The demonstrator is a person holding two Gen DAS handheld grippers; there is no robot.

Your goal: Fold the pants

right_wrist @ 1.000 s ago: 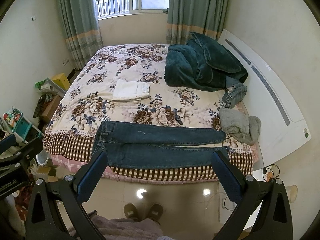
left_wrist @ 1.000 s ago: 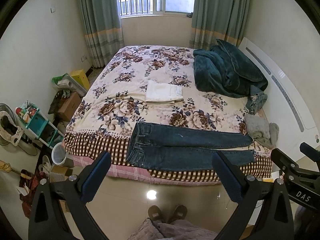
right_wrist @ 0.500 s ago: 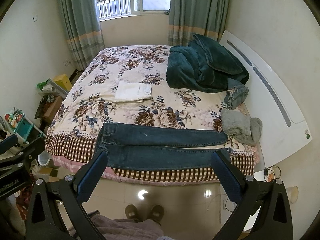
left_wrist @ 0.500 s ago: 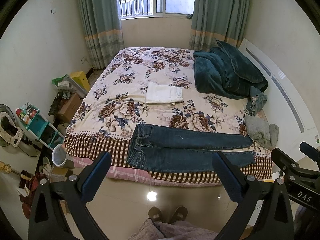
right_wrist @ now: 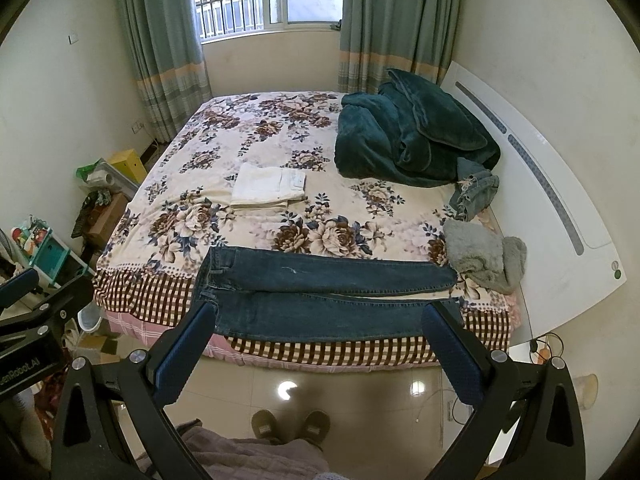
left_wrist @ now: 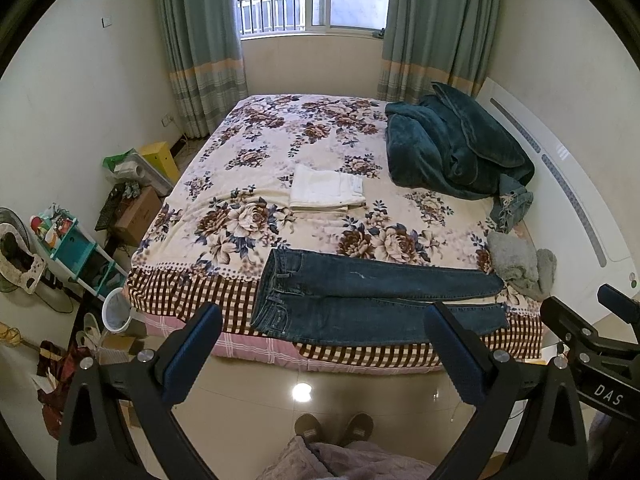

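Observation:
Dark blue jeans [left_wrist: 360,300] lie flat along the near edge of the floral bed [left_wrist: 280,152], waistband to the left, legs to the right; they also show in the right wrist view [right_wrist: 320,300]. My left gripper [left_wrist: 324,344] is open and empty, held in the air well short of the bed. My right gripper [right_wrist: 320,344] is open and empty too, at a similar height. Each gripper shows at the side of the other's view.
Folded white pants [left_wrist: 326,192] lie mid-bed. A teal blanket [left_wrist: 448,148], a denim piece [left_wrist: 516,204] and a grey garment [left_wrist: 520,268] lie at the right by the white headboard [left_wrist: 572,208]. Boxes and a shelf [left_wrist: 76,248] crowd the left floor.
Both grippers have drawn back and risen slightly, so the bed sits a little lower and smaller in view. The jeans have not moved.

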